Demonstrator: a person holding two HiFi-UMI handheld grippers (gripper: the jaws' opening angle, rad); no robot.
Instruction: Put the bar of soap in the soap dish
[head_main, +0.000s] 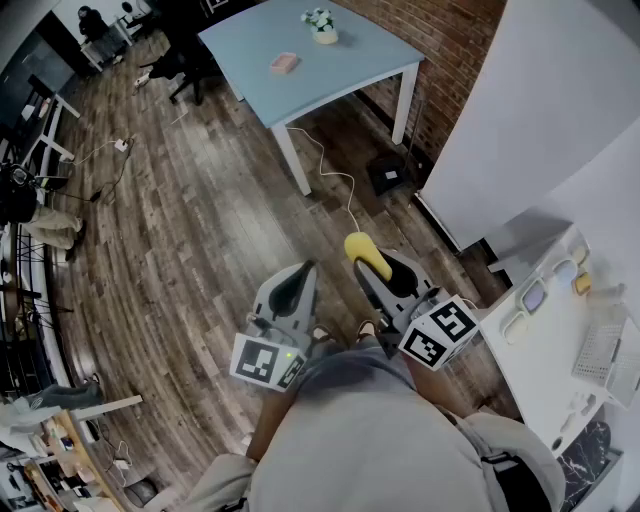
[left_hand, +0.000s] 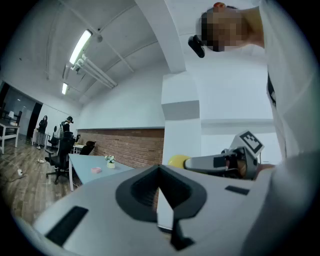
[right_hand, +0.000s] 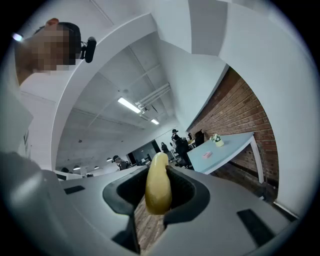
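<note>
Head view: right tongs (head_main: 372, 268) pinch the yellow bar of soap (head_main: 365, 250) edge-on above the wooden floor (head_main: 200, 220), apparently for secure carrying, while left tongs (head_main: 305, 272) sit pressed together, empty.

I've got the left gripper (head_main: 298, 275) and the right gripper (head_main: 372, 262) side by side over the floor (head_main: 180, 220), with the bar of soap (head_main: 362, 247) between the right one's jaws. The table (head_main: 340, 75) stands well ahead, the flower pot (head_main: 321, 25) toward its far edge and a small block (head_main: 285, 62) nearer me. The counter (head_main: 540, 370) is on my right, with small dishes (head_main: 533, 296) along its left edge.
</note>
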